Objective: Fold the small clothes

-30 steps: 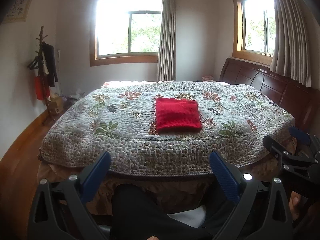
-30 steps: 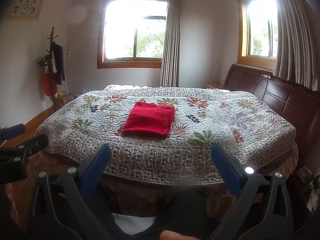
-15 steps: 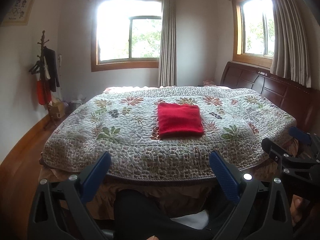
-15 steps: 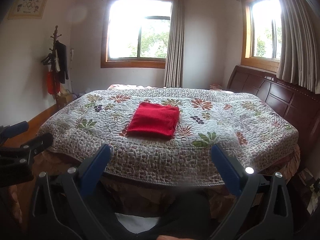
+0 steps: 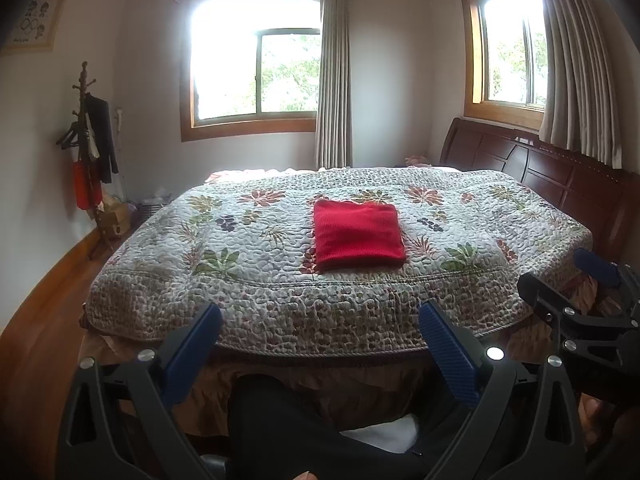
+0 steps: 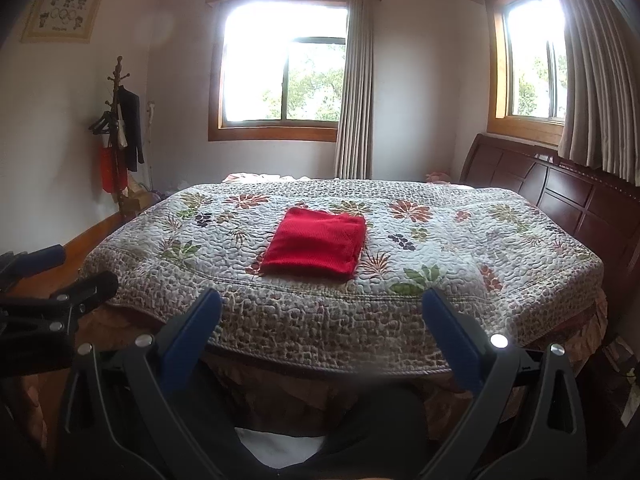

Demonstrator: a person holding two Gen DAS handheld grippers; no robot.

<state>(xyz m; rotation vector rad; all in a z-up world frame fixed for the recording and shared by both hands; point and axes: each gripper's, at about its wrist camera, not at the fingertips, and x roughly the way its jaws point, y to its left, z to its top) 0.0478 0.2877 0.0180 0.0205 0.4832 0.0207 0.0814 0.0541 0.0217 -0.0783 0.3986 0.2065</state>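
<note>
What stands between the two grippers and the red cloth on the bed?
Nothing visible does. The red cloth lies folded on the quilt, and only bare quilt separates it from the open left gripper and the open right gripper, both held back from the bed edge.

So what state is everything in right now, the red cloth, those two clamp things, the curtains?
Red knitted garment: folded, flat on quilted floral bedspread.
Left gripper: open, empty.
Right gripper: open, empty.
Grey curtains: drawn aside.
</note>
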